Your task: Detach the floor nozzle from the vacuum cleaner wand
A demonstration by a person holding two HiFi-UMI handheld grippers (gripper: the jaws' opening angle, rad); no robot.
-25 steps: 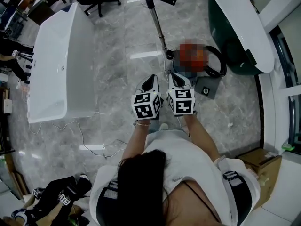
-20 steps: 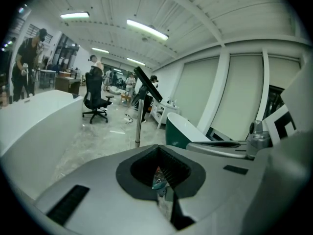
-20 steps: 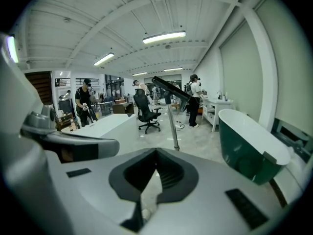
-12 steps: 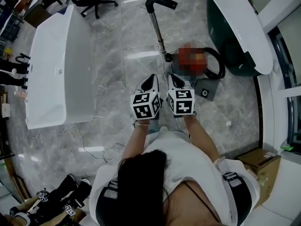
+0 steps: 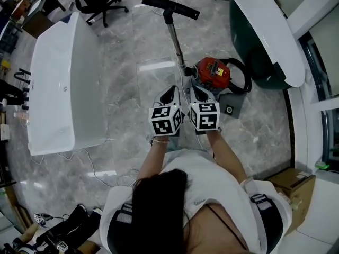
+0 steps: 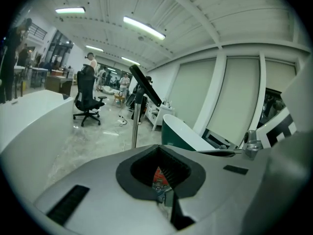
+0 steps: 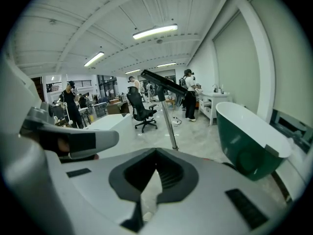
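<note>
L gripper (image 5: 170,92) & R gripper (image 5: 197,91): jaws closed, empty.
Both are held side by side near red vacuum (image 5: 213,72); floor nozzle (image 5: 170,6) is seen far, on wand (image 5: 176,38).

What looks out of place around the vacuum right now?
The wand stands upright beside the red canister, with the floor nozzle tilted at its top, off the floor.

left claw (image 5: 170,90), right claw (image 5: 197,90) closer to red vacuum body (image 5: 213,72); floor nozzle (image 5: 170,6) nearer.
</note>
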